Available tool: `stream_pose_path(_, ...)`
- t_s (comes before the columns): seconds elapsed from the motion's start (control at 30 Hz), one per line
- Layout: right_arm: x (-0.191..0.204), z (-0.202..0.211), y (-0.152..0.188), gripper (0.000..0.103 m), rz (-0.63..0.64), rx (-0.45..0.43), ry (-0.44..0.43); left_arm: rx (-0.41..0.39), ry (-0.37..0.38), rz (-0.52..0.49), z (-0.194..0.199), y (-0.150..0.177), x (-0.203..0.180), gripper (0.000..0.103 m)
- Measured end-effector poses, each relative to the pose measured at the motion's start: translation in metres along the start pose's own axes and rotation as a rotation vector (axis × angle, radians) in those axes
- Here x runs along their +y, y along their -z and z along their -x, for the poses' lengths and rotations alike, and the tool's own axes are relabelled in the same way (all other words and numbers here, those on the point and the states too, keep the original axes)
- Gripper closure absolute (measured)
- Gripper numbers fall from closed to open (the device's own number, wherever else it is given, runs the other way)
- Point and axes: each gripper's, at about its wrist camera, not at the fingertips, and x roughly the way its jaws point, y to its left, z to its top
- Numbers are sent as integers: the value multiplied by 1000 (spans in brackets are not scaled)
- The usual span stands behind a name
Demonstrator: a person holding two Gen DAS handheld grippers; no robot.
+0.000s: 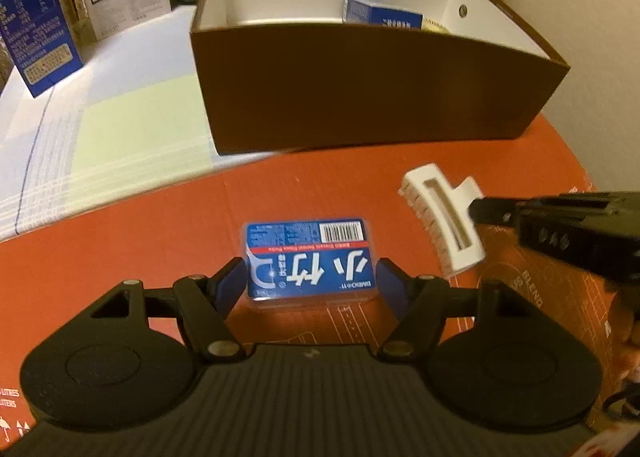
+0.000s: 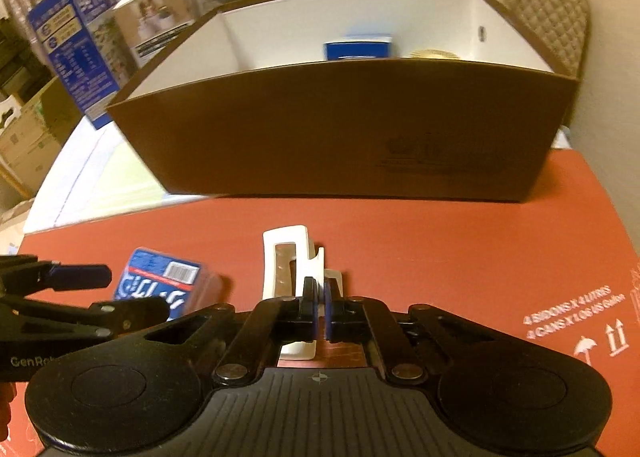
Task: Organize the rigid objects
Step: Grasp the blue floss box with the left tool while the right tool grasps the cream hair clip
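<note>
A blue flat box (image 1: 310,259) with white characters and a barcode lies on the orange cardboard (image 1: 120,257). My left gripper (image 1: 312,283) is open, its blue pads on either side of the box, not clearly touching. The box also shows in the right wrist view (image 2: 160,281). A white hair claw clip (image 1: 442,217) lies to its right. My right gripper (image 2: 320,303) is shut on the clip's handle (image 2: 296,273); in the left wrist view its fingers (image 1: 492,211) reach the clip from the right.
A large brown box (image 1: 360,89) with a white inside stands just behind, holding a blue carton (image 1: 382,13) and a yellowish item (image 2: 434,53). A tall blue carton (image 1: 36,21) and other cartons stand at the far left. A wall is at the right.
</note>
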Motion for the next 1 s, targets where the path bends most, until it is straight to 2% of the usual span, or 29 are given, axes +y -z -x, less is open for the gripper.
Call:
stream_pose_path(0.2,-20,7,-2,103,-74,16,-11,-10,22,-22,-2,1,-8,30)
stream_pose_path(0.4,-28,12,3,103,-88,18,-6,-13,26,-79,-1,5,-22,30)
stream_pose_path(0.6,-35,16,5,103,-117,18,-15,1,-12,-66,-1,8,1,30)
stream_pose_path(0.83,-40,19,8,103,-136,23,-19,-4,46,-52,-7,14,-6,30)
stream_pose_path(1.0,-45,22,10,103,-156,27,-16,7,104,-123,-10,18,-29,30)
